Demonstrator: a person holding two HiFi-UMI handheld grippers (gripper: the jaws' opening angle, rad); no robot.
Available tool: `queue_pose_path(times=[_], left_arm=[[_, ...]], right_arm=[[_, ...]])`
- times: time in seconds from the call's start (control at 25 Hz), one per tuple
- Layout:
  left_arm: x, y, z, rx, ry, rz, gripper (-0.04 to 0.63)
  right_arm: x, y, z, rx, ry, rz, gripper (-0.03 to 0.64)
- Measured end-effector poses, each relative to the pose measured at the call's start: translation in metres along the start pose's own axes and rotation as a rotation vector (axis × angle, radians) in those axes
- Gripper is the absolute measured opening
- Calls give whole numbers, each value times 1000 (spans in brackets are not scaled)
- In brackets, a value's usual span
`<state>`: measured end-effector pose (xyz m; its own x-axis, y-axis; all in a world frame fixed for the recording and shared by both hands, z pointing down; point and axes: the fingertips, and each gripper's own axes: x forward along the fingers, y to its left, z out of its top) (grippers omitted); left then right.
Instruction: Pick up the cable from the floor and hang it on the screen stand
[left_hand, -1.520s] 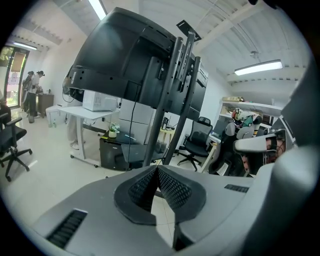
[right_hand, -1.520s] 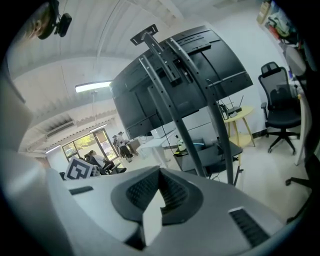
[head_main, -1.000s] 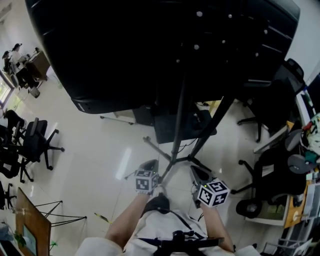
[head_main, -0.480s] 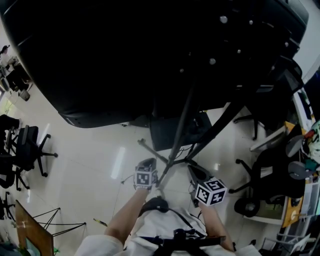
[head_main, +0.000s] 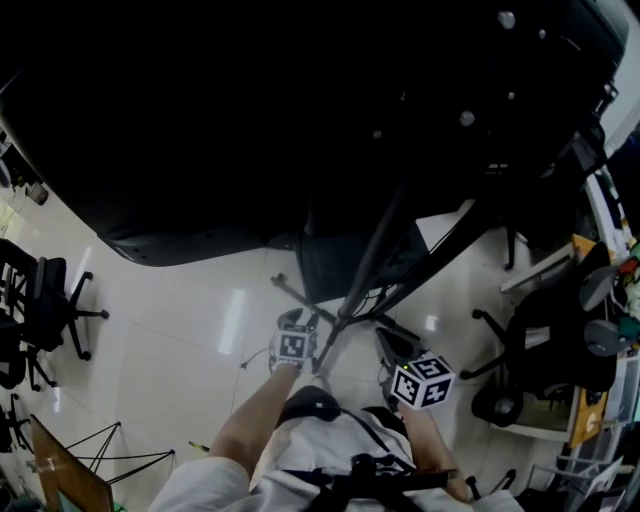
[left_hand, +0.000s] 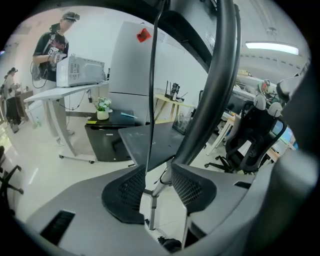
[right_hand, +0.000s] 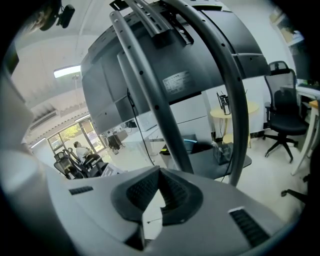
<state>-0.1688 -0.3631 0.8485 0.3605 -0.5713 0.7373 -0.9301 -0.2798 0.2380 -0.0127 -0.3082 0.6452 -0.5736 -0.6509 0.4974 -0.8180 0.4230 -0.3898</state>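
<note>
A thin black cable (left_hand: 151, 100) hangs straight down from above and passes through my left gripper (left_hand: 157, 175), close to the left pad. The jaws are opening and the pads stand apart, not pressing on the cable. Just right of it rises a thick black pole of the screen stand (left_hand: 220, 75). In the head view the big black screen (head_main: 250, 120) fills the top and the stand's poles (head_main: 365, 270) slant down to the floor. My left gripper (head_main: 300, 320) is at the stand's foot and my right gripper (head_main: 393, 345) is beside it. That right gripper (right_hand: 159, 172) is shut with nothing in it, facing the stand's curved tubes (right_hand: 230, 75).
A dark shelf (head_main: 340, 265) sits low on the stand. Office chairs stand at the left (head_main: 50, 300) and the right (head_main: 540, 360). In the left gripper view a person (left_hand: 50, 45) stands by a white desk with a microwave (left_hand: 80, 72).
The head view has closed in on the screen, which now fills more of the picture. The left gripper's tips have parted. Both grippers have barely moved.
</note>
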Motion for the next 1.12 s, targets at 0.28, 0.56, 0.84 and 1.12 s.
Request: queue_pose_path(times=[0.28,0.56,0.84,1.12], left_arm=[[48,14,-17,71,69,16,183],[71,20,-23,131,95,39,155],[87,13,-10,150,92,28,154],[94,14,-10,147,100,38,26]], right_arm=[[16,-18,-13,31,0,-27,12],[8,-43,-24,79,-8,-83,12],[1,-66,-26,118,-27,-126,12],[-2,-76,-27,130,-30,-143,12]])
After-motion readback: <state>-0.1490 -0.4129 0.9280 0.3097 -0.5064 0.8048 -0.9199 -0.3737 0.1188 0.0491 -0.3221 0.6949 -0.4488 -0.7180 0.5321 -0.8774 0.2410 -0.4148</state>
